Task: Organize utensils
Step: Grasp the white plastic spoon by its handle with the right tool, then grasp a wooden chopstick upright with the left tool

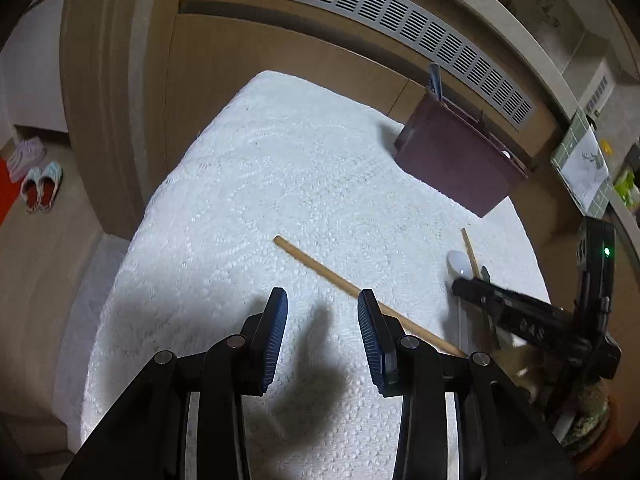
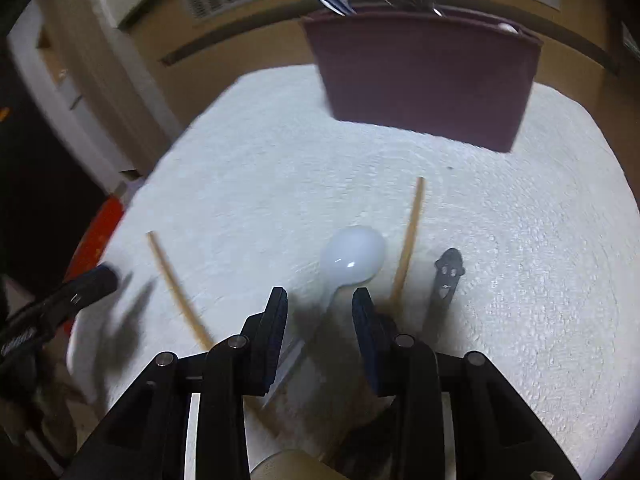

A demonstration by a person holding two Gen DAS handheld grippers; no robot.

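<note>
Right wrist view: no legible writing is seen; right gripper (image 2: 320, 312) is held open above the spoon (image 2: 354, 254), left gripper (image 1: 322, 316) open beside a chopstick (image 1: 320, 268).

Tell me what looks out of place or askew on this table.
The two chopsticks are split up and point different ways: one lies to the left, the other sits between the white spoon and a dark metal utensil. All four lie loose on the white cloth, outside the maroon holder.

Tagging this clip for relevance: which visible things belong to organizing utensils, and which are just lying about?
Job: white spoon, two wooden chopsticks, dark metal utensil, maroon holder.
Lying about: slippers, wall vent, white table cover.
</note>
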